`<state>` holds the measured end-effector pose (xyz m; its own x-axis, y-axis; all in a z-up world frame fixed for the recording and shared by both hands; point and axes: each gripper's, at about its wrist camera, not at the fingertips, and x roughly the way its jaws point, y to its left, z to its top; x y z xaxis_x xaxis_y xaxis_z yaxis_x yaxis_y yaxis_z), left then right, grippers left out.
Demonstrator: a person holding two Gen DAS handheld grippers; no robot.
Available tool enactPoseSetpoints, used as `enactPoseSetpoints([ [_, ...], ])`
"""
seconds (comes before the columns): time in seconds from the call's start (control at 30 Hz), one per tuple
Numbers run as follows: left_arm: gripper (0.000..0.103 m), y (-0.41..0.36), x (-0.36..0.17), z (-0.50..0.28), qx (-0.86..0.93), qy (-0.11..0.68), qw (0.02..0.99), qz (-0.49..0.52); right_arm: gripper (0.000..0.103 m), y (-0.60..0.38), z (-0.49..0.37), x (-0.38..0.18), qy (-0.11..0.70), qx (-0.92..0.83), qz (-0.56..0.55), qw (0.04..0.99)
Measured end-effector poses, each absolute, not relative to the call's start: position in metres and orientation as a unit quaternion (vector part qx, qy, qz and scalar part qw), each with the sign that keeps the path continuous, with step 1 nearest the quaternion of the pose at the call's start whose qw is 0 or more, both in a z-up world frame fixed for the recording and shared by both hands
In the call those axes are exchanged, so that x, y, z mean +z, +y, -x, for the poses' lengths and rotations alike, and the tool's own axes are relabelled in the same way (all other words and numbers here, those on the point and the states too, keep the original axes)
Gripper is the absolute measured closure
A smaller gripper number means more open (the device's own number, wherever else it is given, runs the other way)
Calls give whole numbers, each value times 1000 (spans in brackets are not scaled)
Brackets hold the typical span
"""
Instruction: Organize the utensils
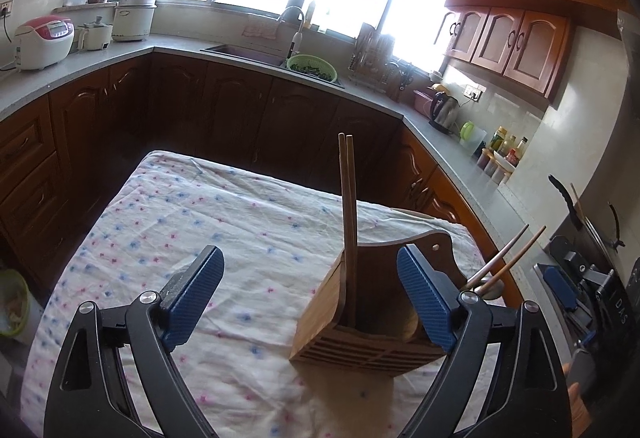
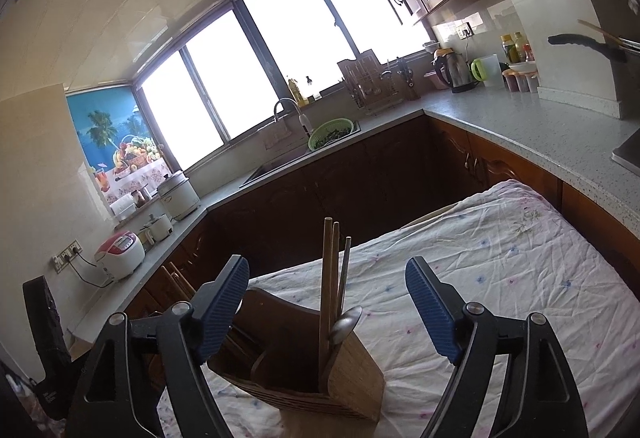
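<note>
Bamboo slats make up the utensil holder in front of you, a box-shaped caddy with horizontal slots cut along its near wall and a curved, raised back panel with a small hanging hole. It stands on the table, which is covered by a wrinkled white cloth sprinkled with small blue and pink flowers.

Your left gripper stands wide open and holds nothing. Its ribbed blue pads sit on black arms, and the right-hand pad overlaps the holder's right side in the left wrist view; you cannot tell from there whether it touches the wood. A pair of slim wooden chopsticks stands nearly upright in the holder's left compartment, rising well above the rim.

Your right gripper is open as well, its jaws spread either side of the holder with nothing pressed between them. In the right wrist view the holder shows its fine-grained side, and in the compartment on its right stand the long wooden sticks with a rounded metal spoon bowl leaning beside them. In the left wrist view these show as two tilted brown handles at the holder's right.

Beyond the table, dark wooden cabinets carry a speckled grey counter. A green colander sits by the sink, and a red-and-white rice cooker stands far left.
</note>
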<state>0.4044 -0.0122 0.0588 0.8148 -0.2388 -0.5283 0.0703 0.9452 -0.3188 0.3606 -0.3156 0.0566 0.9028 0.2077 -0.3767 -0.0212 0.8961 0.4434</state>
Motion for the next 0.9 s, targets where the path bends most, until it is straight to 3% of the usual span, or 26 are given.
enactPoseSetpoints([
  [0.27,12,-8,63,-365,-84,291,947,108,5,-313,-338,52,221,73,-212,949],
  [0.47,12,-5,53,-322,-77,282,952,93,5,-312,-313,42,232,90,-206,946],
  [0.6,3,-6,49,-292,-63,268,959,72,5,-308,-290,39,235,100,-186,949],
  [0.8,1,-5,54,-249,-58,221,971,67,3,-304,-243,45,211,91,-143,963],
  [0.9,0,-4,57,-239,-63,238,967,62,2,-300,-222,52,194,90,-119,970],
])
